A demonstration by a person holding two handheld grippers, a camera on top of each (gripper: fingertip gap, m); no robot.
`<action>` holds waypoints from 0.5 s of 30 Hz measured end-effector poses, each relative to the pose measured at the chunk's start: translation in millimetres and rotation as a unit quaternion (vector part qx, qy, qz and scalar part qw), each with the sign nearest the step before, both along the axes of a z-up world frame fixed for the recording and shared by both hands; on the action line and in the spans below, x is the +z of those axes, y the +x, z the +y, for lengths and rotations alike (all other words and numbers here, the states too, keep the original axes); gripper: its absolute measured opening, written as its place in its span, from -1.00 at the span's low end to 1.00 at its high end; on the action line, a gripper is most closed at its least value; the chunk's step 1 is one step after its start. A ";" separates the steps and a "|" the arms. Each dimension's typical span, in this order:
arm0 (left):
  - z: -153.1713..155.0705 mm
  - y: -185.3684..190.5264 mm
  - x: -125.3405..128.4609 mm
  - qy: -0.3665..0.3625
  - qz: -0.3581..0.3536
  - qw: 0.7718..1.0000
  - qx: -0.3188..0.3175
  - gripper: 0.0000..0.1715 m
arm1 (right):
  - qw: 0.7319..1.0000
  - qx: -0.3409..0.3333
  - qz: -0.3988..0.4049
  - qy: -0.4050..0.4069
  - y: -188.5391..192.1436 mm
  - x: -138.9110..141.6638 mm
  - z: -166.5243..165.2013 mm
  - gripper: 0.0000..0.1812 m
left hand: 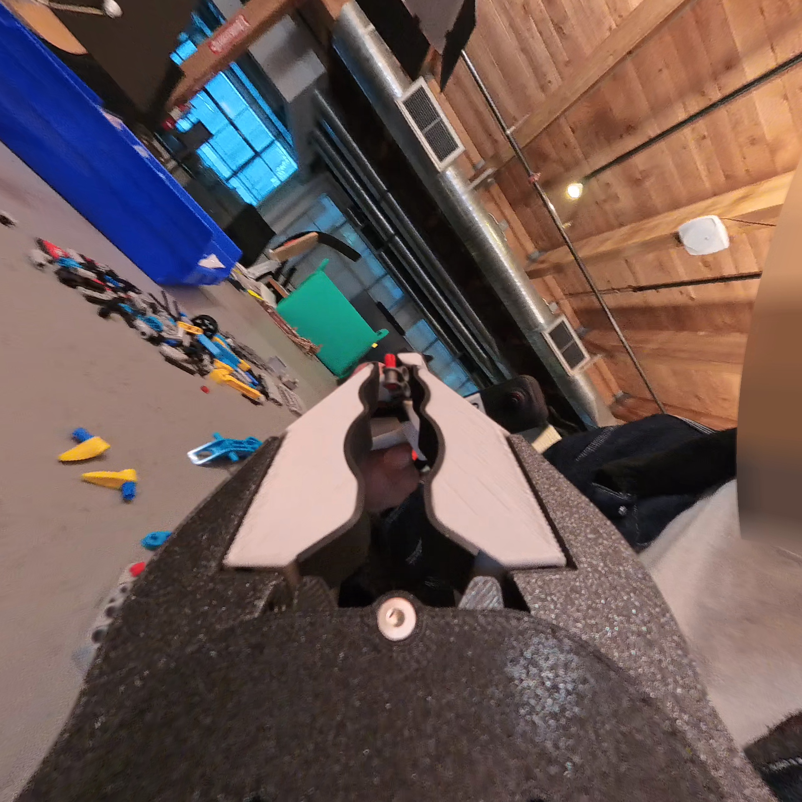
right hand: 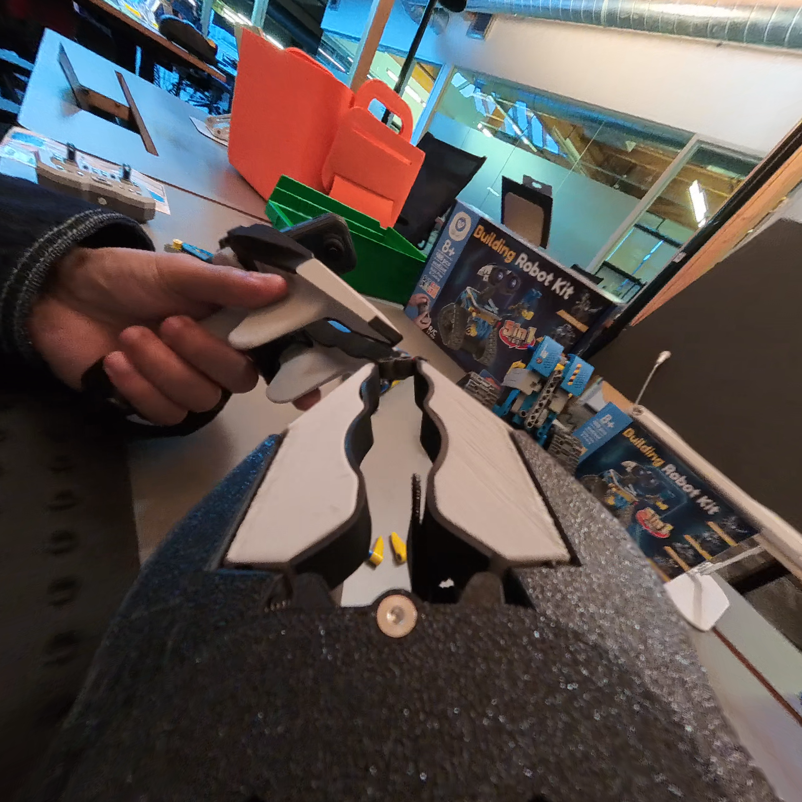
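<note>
Left wrist view
Left gripper [left hand: 394, 369]: tips clamped on a small grey-and-red brick assembly [left hand: 392, 384], lifted off the table [left hand: 87, 542].
Loose brick pile [left hand: 173, 330]: on the table, left of the gripper.

Right wrist view
Right gripper [right hand: 396, 368]: tips pinching a small dark piece [right hand: 394, 366], meeting the left gripper's tips [right hand: 384, 332].
Hand [right hand: 143, 330]: left of the right gripper.
Built toy robot [right hand: 538, 390]: just right of it.

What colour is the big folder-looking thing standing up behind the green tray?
Orange. The folder-like case shows best in the right wrist view, behind the green tray.
</note>
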State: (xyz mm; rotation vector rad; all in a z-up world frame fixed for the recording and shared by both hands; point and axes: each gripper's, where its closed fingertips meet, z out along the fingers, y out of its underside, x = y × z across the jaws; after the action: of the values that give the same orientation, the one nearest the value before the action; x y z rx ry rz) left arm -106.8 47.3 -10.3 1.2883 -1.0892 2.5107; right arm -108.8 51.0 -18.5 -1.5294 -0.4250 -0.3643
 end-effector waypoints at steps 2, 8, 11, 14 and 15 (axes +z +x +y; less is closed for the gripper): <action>-5.4 -2.8 2.3 -0.014 -0.002 1.000 -0.024 -0.82 | 1.000 -0.002 -0.015 0.011 -1.6 2.6 -0.5 -0.85; -2.9 -3.3 2.3 -0.016 -0.004 1.000 -0.018 -0.95 | 1.000 0.003 -0.001 0.017 -3.2 3.6 -1.0 -0.85; 5.2 -1.9 -1.6 0.084 -0.018 0.996 0.040 -0.96 | 0.994 0.038 0.098 0.008 -0.9 2.9 -5.7 -0.79; -0.4 -8.5 -4.5 0.232 -0.061 0.969 0.065 -0.95 | 0.945 0.140 0.293 -0.025 4.0 5.4 -12.7 -0.61; -6.6 -11.4 -6.7 0.270 -0.075 0.958 0.059 -0.95 | 0.919 0.192 0.341 -0.042 -2.1 6.3 -16.6 -0.63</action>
State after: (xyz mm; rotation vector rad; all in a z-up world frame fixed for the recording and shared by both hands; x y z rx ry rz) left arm -118.1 40.7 -17.0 1.3168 -1.8863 2.5198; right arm -110.9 34.4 -12.3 -1.5062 -0.1746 0.4967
